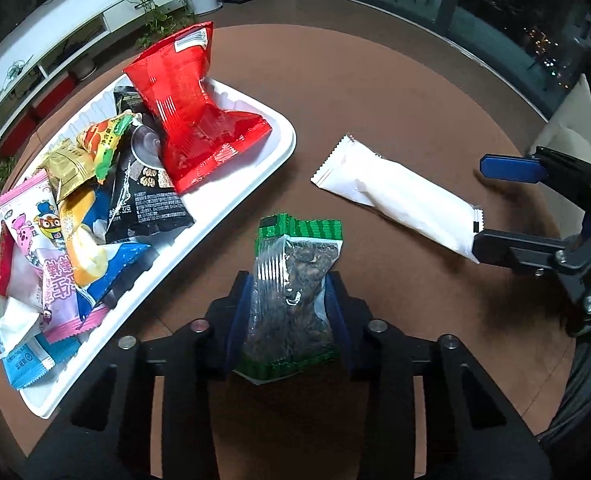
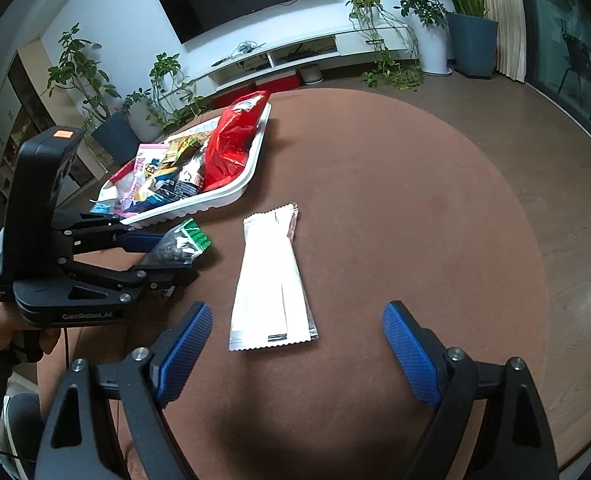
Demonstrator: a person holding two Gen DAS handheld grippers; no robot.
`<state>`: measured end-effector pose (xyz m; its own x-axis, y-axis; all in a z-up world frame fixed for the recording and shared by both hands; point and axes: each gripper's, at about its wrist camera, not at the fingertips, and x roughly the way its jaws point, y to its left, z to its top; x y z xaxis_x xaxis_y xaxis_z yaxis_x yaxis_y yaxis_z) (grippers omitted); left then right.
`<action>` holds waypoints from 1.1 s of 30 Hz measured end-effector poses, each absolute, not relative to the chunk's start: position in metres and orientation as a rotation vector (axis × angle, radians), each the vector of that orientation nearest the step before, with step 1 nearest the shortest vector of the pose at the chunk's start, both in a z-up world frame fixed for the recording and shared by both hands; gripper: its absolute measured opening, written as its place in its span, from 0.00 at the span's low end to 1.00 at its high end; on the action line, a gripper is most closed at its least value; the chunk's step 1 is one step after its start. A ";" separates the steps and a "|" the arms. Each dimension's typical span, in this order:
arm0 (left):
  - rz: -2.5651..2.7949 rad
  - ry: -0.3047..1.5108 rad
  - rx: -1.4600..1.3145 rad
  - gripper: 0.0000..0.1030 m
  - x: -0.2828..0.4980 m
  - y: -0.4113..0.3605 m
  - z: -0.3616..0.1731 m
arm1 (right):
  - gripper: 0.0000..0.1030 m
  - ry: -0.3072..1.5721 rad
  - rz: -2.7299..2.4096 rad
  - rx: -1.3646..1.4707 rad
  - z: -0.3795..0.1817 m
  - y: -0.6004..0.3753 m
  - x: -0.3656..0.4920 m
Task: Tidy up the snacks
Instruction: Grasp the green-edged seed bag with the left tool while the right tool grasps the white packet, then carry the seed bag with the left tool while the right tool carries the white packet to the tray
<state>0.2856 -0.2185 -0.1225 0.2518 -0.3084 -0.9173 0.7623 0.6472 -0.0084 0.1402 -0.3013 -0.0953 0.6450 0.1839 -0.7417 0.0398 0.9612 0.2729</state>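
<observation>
My left claw [image 1: 291,300] grips a clear packet of dark seeds with green sealed ends [image 1: 291,280], its blue pads pressed against the packet's two sides above the round brown table [image 1: 395,100]. My right claw [image 2: 295,344] stands wide and holds nothing, its blue pads either side of a long white foil wrapper [image 2: 273,280] lying flat near the table's middle. Toward the table's far left edge sits a white plastic tray [image 1: 255,184] heaped with snack packets, a crumpled red bag [image 1: 191,120] at its far end.
</observation>
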 end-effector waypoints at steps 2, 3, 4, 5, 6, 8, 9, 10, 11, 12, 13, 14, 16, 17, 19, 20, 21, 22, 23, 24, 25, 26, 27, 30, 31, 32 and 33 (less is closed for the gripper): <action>-0.757 1.089 0.484 0.26 0.285 -0.218 -0.123 | 0.87 0.866 0.073 0.262 -0.095 -0.301 0.141; -0.747 1.090 0.472 0.24 0.285 -0.217 -0.123 | 0.87 0.862 0.071 0.254 -0.095 -0.300 0.141; -0.738 1.092 0.455 0.23 0.284 -0.214 -0.123 | 0.87 0.861 0.071 0.251 -0.095 -0.300 0.141; -0.731 1.093 0.439 0.23 0.279 -0.209 -0.121 | 0.87 0.861 0.073 0.249 -0.095 -0.300 0.141; -0.723 1.097 0.417 0.23 0.276 -0.204 -0.120 | 0.87 0.861 0.074 0.243 -0.096 -0.299 0.142; -0.706 1.104 0.378 0.23 0.272 -0.193 -0.120 | 0.87 0.860 0.077 0.235 -0.096 -0.298 0.143; -0.694 1.106 0.359 0.23 0.269 -0.186 -0.120 | 0.87 0.859 0.083 0.231 -0.096 -0.296 0.145; -0.688 1.108 0.341 0.23 0.267 -0.180 -0.120 | 0.86 0.859 0.087 0.229 -0.096 -0.296 0.146; -0.681 1.111 0.319 0.23 0.262 -0.173 -0.120 | 0.86 0.859 0.095 0.226 -0.096 -0.294 0.147; -0.672 1.113 0.296 0.23 0.258 -0.165 -0.120 | 0.86 0.860 0.106 0.218 -0.096 -0.292 0.149; -0.667 1.110 0.274 0.23 0.254 -0.158 -0.120 | 0.86 0.862 0.110 0.213 -0.096 -0.291 0.150; -0.662 1.109 0.244 0.23 0.247 -0.149 -0.119 | 0.85 0.872 0.116 0.202 -0.098 -0.288 0.154; -0.641 1.106 0.204 0.23 0.237 -0.137 -0.119 | 0.82 0.897 0.124 0.186 -0.101 -0.285 0.159; -0.622 1.100 0.189 0.23 0.231 -0.130 -0.120 | 0.81 0.906 0.121 0.170 -0.103 -0.283 0.163; -0.606 1.093 0.143 0.23 0.219 -0.117 -0.118 | 0.79 0.915 0.120 0.149 -0.103 -0.281 0.166; -0.595 1.089 0.117 0.23 0.214 -0.111 -0.117 | 0.77 0.918 0.119 0.135 -0.103 -0.279 0.167; -0.586 1.084 0.104 0.23 0.214 -0.108 -0.118 | 0.77 0.925 0.112 0.107 -0.103 -0.276 0.170; -0.575 1.079 0.091 0.23 0.210 -0.102 -0.118 | 0.76 0.932 0.106 0.078 -0.104 -0.272 0.172; -0.565 1.075 0.067 0.23 0.206 -0.096 -0.118 | 0.76 0.942 0.099 0.041 -0.105 -0.268 0.176; -0.561 1.073 0.048 0.23 0.200 -0.090 -0.120 | 0.75 0.957 0.094 -0.005 -0.106 -0.262 0.180; -0.552 1.071 0.028 0.23 0.198 -0.084 -0.120 | 0.75 0.964 0.092 -0.024 -0.106 -0.260 0.183; -0.545 1.069 0.010 0.23 0.195 -0.079 -0.119 | 0.71 0.970 0.097 -0.037 -0.105 -0.257 0.186; -0.543 1.068 -0.004 0.23 0.195 -0.074 -0.121 | 0.65 0.983 0.102 -0.037 -0.104 -0.255 0.190; -0.537 1.063 -0.035 0.23 0.186 -0.059 -0.120 | 0.57 1.006 0.098 -0.039 -0.102 -0.251 0.193; -0.536 1.061 -0.038 0.23 0.184 -0.057 -0.120 | 0.56 1.009 0.098 -0.038 -0.102 -0.250 0.192; -0.536 1.060 -0.041 0.23 0.184 -0.057 -0.121 | 0.53 1.012 0.097 -0.038 -0.101 -0.249 0.192; -0.535 1.058 -0.047 0.23 0.185 -0.056 -0.121 | 0.50 1.015 0.097 -0.036 -0.101 -0.248 0.190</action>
<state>0.1849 -0.0562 -0.1214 0.3756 -0.4397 -0.8158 0.3960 0.8720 -0.2877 0.1903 -0.2482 -0.1012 0.5239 0.0643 -0.8493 -0.0976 0.9951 0.0151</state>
